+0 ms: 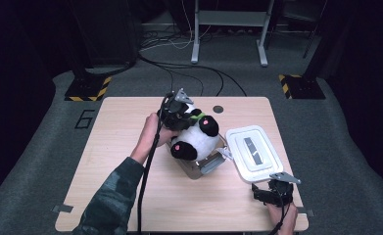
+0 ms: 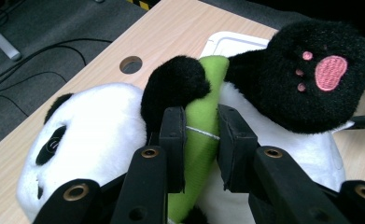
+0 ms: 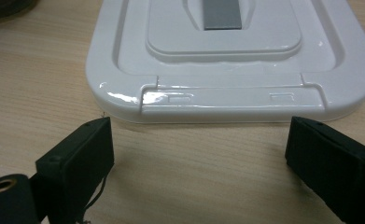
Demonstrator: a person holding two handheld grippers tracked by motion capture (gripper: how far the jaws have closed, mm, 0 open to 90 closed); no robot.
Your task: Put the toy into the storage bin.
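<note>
High view: the left tongs (image 1: pixel 180 113) sit on top of a plush panda (image 1: pixel 195 134) near the middle of the tabletop (image 1: pixel 110 161), the person's left hand (image 1: pixel 152 128) wrapped around their body and the camouflage-patterned sleeve (image 1: pixel 111 196) reaching in from about 7 o'clock. The panda lies in a clear container (image 1: pixel 204 164) whose latch sticks out at its 3 o'clock side. A white lid (image 1: pixel 253 154) lies flat on the tabletop just beside it, at 3 o'clock of the panda. The right tongs (image 1: pixel 267 193) rest low at 5 o'clock of the tabletop, just short of the lid's near edge, held by the right hand (image 1: pixel 286 219). A "6" is marked on the floor at 9 o'clock.

Left gripper view: the left tongs (image 2: pixel 201 142) are clenched on a green fabric piece (image 2: pixel 202 121) of the panda (image 2: pixel 96 126) — both jaws press its sides. A black paw (image 2: pixel 311 74) with pink pads lies at 1 o'clock.

Right gripper view: the right tongs (image 3: pixel 199 154) stand wide apart and hold nothing — the white lid (image 3: pixel 227 60) lies just beyond the tips on the tabletop (image 3: pixel 199 186).
</note>
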